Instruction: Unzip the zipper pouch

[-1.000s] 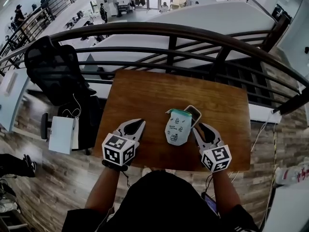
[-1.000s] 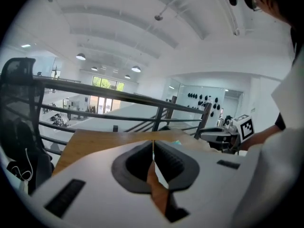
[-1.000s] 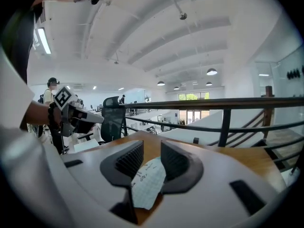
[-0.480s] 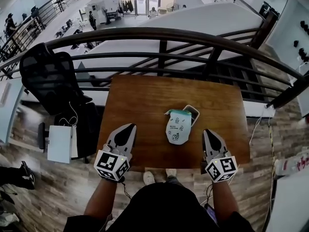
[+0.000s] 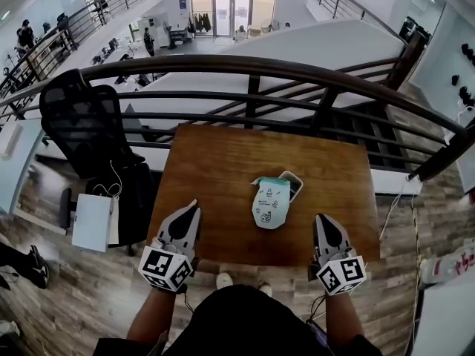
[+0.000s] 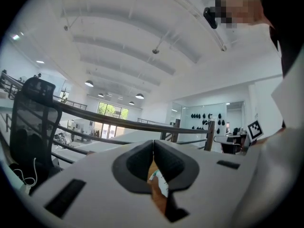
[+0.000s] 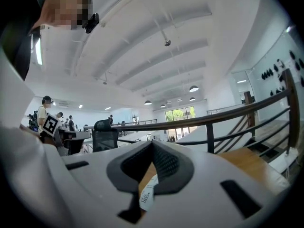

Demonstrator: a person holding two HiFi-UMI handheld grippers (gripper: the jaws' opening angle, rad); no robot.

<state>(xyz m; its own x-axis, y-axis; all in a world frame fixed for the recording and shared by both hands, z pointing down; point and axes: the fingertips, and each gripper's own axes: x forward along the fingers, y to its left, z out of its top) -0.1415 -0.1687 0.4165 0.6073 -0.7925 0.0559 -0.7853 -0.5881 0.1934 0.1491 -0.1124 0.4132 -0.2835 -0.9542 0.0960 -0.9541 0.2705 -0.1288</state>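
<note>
The zipper pouch (image 5: 272, 202), white with small printed figures and a teal band along its far edge, is being left free near the middle of the wooden desk (image 5: 215, 162), touched by neither gripper. A small dark object with rounded corners (image 5: 295, 184) is being partly covered at the pouch's far right corner; what it is cannot be told.

The left gripper (image 5: 191, 210) is being held over the near left of the desk, well apart from the pouch, its jaws pressed together on nothing. In the left gripper view only a sliver of the pouch (image 6: 159, 182) is being glimpsed beyond the closed tips. The right gripper (image 5: 322, 222) is being held at the near right, likewise clear of the pouch, closed and empty, with the pouch (image 7: 146, 194) lying beyond it.

The pouch is being judged light, soft and thin-walled, likely to slide on the smooth wood and to buckle if pulled from one side alone. The zipper is being presumed to run along the teal band; its pull tab, and whether it is already drawn, cannot be made out. Two holds are being suggested: one end of the band pinched as an anchor, and the tab pinched and drawn along the band rather than upward. A shallow bite on so small a tab is being judged prone to slipping.
</note>
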